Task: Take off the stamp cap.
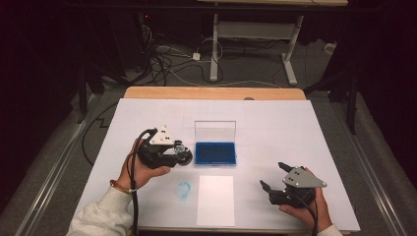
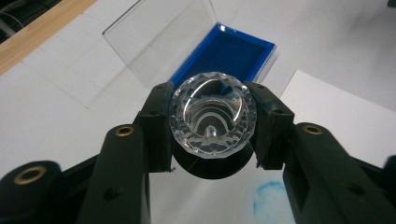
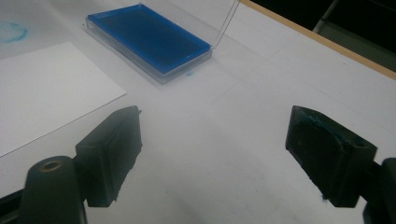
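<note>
Stamp (image 2: 212,116), its faceted clear knob clamped between the left gripper's (image 2: 210,128) jaws, hangs just short of the blue ink pad (image 2: 224,53). Smooth facets could slip, smearing ink. Right gripper (image 3: 212,154) gapes empty.

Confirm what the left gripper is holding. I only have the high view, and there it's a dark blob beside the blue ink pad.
Observer: The left gripper is shut on a clear faceted stamp with a black base under it.
Operator: Ink pad lid fully open?
Observer: Yes, the clear lid stands up behind the blue ink pad.
Operator: Right gripper carrying anything?
Observer: No, the right gripper is open with bare table between its jaws; one pad has blue ink smears.
Operator: Any stray ink near the pad?
Observer: A small blue spot on the table by its front edge.
</note>
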Demonstrator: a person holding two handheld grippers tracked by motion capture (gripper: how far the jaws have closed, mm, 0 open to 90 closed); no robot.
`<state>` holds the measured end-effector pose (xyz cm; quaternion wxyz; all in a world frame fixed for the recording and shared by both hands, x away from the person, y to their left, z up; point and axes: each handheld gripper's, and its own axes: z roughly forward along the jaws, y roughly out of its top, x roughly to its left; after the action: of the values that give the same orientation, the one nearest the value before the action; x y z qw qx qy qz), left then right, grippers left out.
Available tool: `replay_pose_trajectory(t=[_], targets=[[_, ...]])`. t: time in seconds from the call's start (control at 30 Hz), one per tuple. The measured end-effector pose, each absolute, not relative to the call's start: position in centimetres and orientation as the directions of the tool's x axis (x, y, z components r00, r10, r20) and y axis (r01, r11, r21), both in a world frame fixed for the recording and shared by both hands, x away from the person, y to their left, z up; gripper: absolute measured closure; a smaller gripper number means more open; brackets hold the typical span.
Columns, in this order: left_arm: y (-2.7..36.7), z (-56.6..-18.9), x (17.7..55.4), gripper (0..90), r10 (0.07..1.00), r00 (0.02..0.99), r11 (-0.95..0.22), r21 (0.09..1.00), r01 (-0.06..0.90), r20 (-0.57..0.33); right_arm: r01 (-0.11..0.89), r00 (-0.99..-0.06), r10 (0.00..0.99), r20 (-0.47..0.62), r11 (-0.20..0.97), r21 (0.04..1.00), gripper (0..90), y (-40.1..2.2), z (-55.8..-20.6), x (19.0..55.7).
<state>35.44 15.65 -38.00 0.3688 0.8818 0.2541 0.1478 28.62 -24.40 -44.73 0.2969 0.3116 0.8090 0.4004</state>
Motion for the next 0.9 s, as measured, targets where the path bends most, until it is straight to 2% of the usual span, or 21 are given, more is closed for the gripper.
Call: replay_pose_trajectory(t=[0.57, 0.9], targets=[[12.7, -37.4, 37.0, 54.9, 0.516, 0.854, -0.594, 0.746, 0.301, 0.067, 0.219, -0.677, 0.695, -0.242, 0.503, 0.836, 18.1, -21.4, -44.3, 30.3], [11.7, -37.3, 38.2, 54.8, 0.491, 0.871, -0.555, 0.778, 0.294, 0.022, 0.165, -0.734, 0.647, -0.209, 0.468, 0.868, 19.1, -18.1, -44.0, 34.4]])
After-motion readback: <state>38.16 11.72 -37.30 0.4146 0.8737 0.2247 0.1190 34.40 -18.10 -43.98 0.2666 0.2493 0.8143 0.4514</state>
